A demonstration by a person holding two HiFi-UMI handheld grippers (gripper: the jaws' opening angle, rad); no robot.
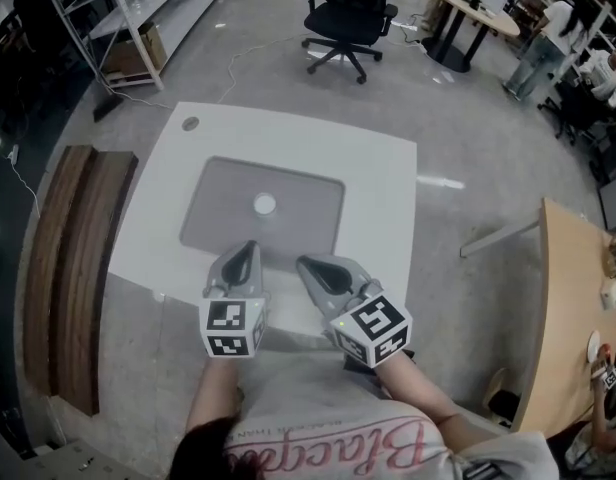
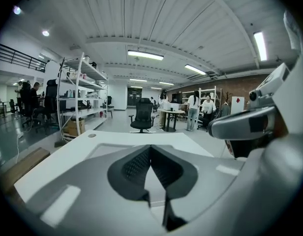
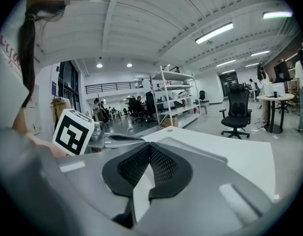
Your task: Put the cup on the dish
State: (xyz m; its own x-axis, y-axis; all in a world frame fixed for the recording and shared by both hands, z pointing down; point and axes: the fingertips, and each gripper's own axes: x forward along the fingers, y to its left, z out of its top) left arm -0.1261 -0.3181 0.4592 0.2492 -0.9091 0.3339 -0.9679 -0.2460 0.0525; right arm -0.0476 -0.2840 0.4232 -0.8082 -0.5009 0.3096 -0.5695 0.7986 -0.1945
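Note:
A small white round object (image 1: pixel 264 205) rests on the grey mat (image 1: pixel 218 218) in the middle of the white table (image 1: pixel 378 178). From above I cannot tell whether it is the cup, the dish or both. My left gripper (image 1: pixel 251 247) hovers at the mat's near edge, shut with nothing in it, its jaws meeting in the left gripper view (image 2: pixel 150 149). My right gripper (image 1: pixel 302 262) is beside it, also shut and empty (image 3: pixel 150 147). Both point towards the white object, a short way off. Neither gripper view shows that object.
A black office chair (image 1: pixel 350 13) stands beyond the table, and metal shelves (image 1: pixel 138 8) stand at the back left. Wooden planks (image 1: pixel 73 268) lie left of the table. A wooden tabletop (image 1: pixel 573 318) is at the right. People are at the far right.

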